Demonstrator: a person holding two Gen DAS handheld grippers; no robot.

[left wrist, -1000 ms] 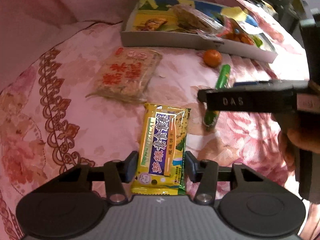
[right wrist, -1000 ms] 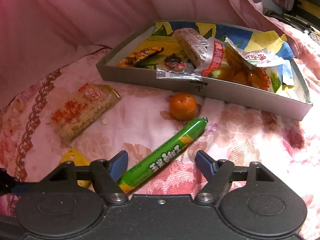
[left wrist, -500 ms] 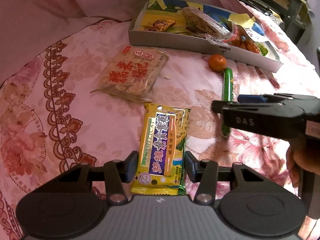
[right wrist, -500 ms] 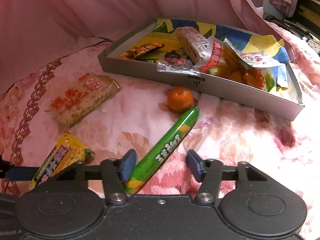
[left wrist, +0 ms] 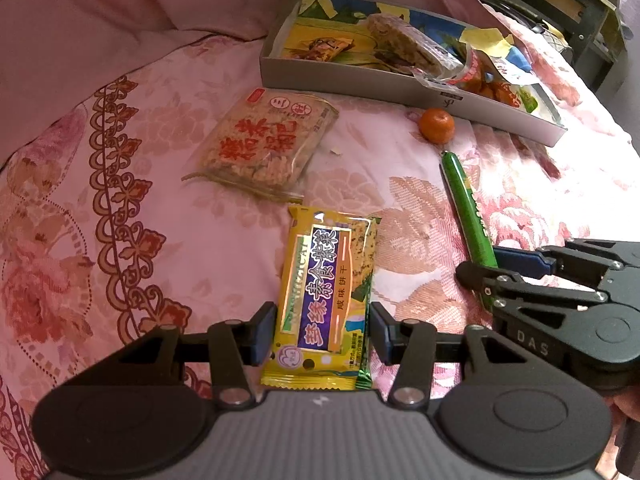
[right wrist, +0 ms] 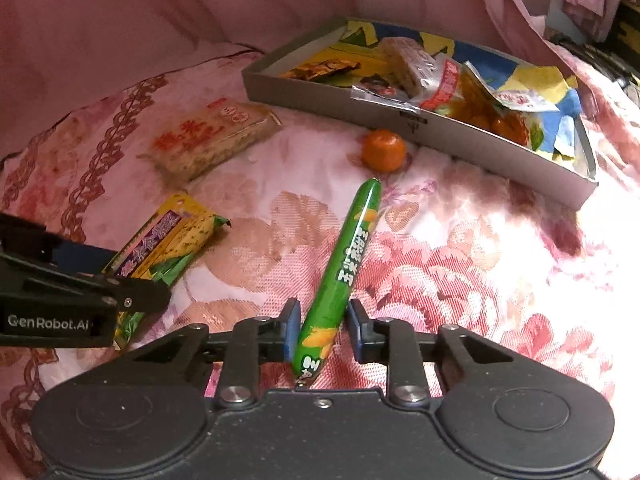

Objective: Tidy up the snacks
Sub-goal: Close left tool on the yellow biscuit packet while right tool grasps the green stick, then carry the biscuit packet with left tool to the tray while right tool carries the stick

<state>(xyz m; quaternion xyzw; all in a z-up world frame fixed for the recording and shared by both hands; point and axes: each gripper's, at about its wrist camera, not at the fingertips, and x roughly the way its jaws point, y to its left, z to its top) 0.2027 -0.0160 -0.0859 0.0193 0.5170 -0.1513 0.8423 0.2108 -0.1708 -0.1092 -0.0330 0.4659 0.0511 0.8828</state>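
Left wrist view: the left gripper [left wrist: 322, 334] has its fingers pinching the yellow biscuit packet [left wrist: 330, 300] on the pink floral bedspread [left wrist: 140, 280]. A rice cracker pack [left wrist: 262, 148] lies beyond it, left of the mandarin [left wrist: 437, 125].

Right wrist view: the right gripper [right wrist: 322, 330] is closing, its fingers flanking the green sausage stick [right wrist: 340, 276]; contact cannot be told. The grey snack box [right wrist: 460, 128] sits far right, the mandarin just before it
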